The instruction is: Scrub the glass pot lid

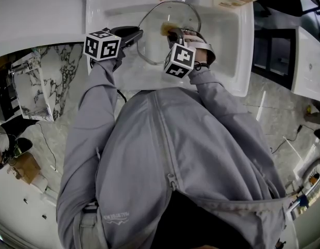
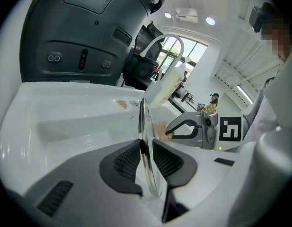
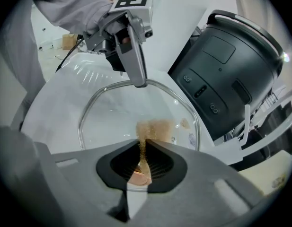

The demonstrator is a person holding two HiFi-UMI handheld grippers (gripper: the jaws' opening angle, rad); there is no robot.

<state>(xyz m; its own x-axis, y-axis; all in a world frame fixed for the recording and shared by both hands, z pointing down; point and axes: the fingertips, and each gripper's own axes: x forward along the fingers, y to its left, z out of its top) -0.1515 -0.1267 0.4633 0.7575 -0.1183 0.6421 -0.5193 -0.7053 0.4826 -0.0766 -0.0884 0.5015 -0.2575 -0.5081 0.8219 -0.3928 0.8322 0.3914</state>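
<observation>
The glass pot lid (image 1: 155,21) stands tilted inside the white sink (image 1: 230,45). My left gripper (image 1: 135,35) is shut on its left rim; in the left gripper view the lid (image 2: 141,119) runs edge-on between the black pads of that gripper (image 2: 146,151). My right gripper (image 1: 174,33) is shut on a thin brown scrub pad (image 1: 167,29) and presses it against the glass. In the right gripper view the pad (image 3: 153,129) sticks out of the right gripper (image 3: 143,152) onto the lid (image 3: 112,122), and the left gripper (image 3: 138,82) clamps the far rim.
A large black appliance (image 3: 231,74) stands on the counter beside the sink, also seen in the left gripper view (image 2: 84,32). A curved faucet (image 2: 165,40) and a pale bottle (image 2: 167,86) are at the sink's far end. The person's grey sleeves fill the near side.
</observation>
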